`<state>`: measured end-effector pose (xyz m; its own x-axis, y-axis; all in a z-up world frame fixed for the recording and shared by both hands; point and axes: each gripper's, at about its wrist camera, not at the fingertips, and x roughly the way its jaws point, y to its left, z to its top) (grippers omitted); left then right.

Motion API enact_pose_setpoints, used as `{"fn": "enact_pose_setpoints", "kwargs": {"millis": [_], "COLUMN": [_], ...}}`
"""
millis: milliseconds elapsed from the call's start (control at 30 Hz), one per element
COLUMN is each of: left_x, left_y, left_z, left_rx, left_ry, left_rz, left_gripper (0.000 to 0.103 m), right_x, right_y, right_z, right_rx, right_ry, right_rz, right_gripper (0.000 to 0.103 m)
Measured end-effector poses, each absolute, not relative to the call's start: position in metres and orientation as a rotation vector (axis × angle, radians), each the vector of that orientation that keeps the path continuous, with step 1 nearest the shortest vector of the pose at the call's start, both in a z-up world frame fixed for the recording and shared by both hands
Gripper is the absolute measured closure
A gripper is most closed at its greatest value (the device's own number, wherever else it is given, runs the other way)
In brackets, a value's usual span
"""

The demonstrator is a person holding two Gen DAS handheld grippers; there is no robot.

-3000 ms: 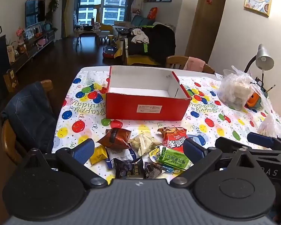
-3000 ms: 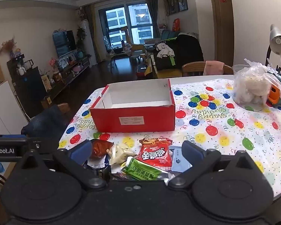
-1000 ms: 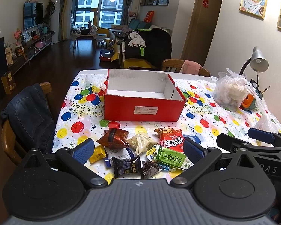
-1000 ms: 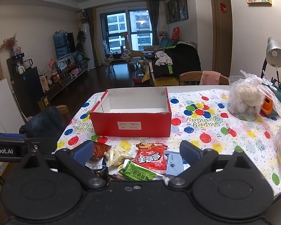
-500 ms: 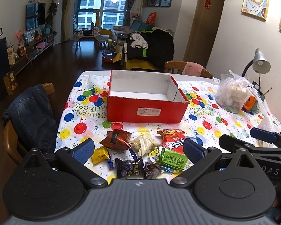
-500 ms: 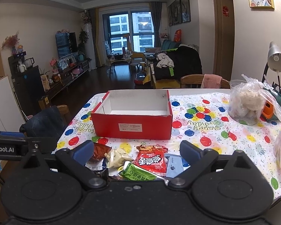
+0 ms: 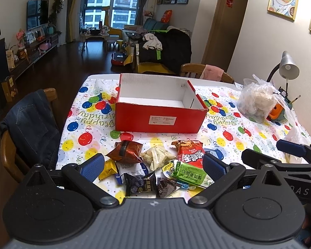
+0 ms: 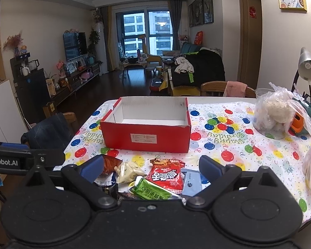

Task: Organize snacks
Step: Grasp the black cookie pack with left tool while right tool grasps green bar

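- A denim jacket [image 7: 29, 124] hangs over the wooden chair at the table's left edge.
- The left gripper [image 7: 153, 166] hovers above the near edge of the table [image 7: 87, 128], its blue-padded fingers [image 7: 92, 167] spread wide with nothing between them and touching nothing.
- Just below that gap lies the heap of snacks: a yellow packet [image 7: 109, 169] at the far left, then a brown foil bag [image 7: 125, 152], a dark wrapped sweet [image 7: 140, 184] nearest the camera, a pale cream pouch [image 7: 157, 155], a red packet [image 7: 189, 152] and a green packet [image 7: 186, 173] lying partly over the red one's near end.
- Behind the heap, well apart from it, stands the open red box [image 7: 159, 120]; its white inside is bare as far as can be seen.
- The right gripper [image 8: 151, 167] hangs just beside the left one, jaws likewise wide apart and holding nothing; through it the red packet, the green packet and a light blue sachet [image 8: 191, 180] show.
- At the table's right side sits a clear plastic bag [image 7: 256, 101] of pale lumps, with a grey desk lamp [image 7: 288, 66] behind it.
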<state>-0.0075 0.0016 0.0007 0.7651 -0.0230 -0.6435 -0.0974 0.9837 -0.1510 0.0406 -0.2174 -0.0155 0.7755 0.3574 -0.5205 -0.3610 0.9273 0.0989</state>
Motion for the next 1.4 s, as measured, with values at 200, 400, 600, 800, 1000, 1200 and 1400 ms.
{"fn": "enact_pose_setpoints", "kwargs": {"millis": [200,400,600,800,1000,1200,1400], "left_x": [0.01,0.032,0.052,0.065,0.081,0.095,0.106], "left_y": [0.005,0.013,0.015,0.02,0.022,0.013,0.011], "left_z": [-0.013,-0.036,-0.071,-0.103,-0.124,-0.151,-0.163], "left_rx": [-0.22,-0.173,-0.139,-0.143,-0.185,-0.151,-0.156], "left_ry": [0.758,0.813,0.909,0.984,1.023,1.085,1.121], "left_rz": [0.052,0.15,0.169,0.189,0.168,0.141,0.112], "left_gripper": [0.001,0.001,0.001,0.002,0.002,0.006,0.01], "right_x": [0.064,0.089,0.109,0.13,0.137,0.143,0.144], "right_y": [-0.217,-0.209,-0.198,-0.186,-0.173,-0.166,-0.163], "right_z": [-0.039,-0.094,-0.133,-0.158,-0.177,-0.185,-0.187], "right_rx": [-0.052,-0.235,-0.345,-0.444,-0.528,-0.585,-0.607], "right_ry": [0.596,0.678,0.696,0.733,0.739,0.748,0.742], "right_rz": [0.442,0.533,0.612,0.661,0.708,0.737,0.748], "right_gripper": [0.004,0.004,0.009,0.02,0.027,0.037,0.048]}}
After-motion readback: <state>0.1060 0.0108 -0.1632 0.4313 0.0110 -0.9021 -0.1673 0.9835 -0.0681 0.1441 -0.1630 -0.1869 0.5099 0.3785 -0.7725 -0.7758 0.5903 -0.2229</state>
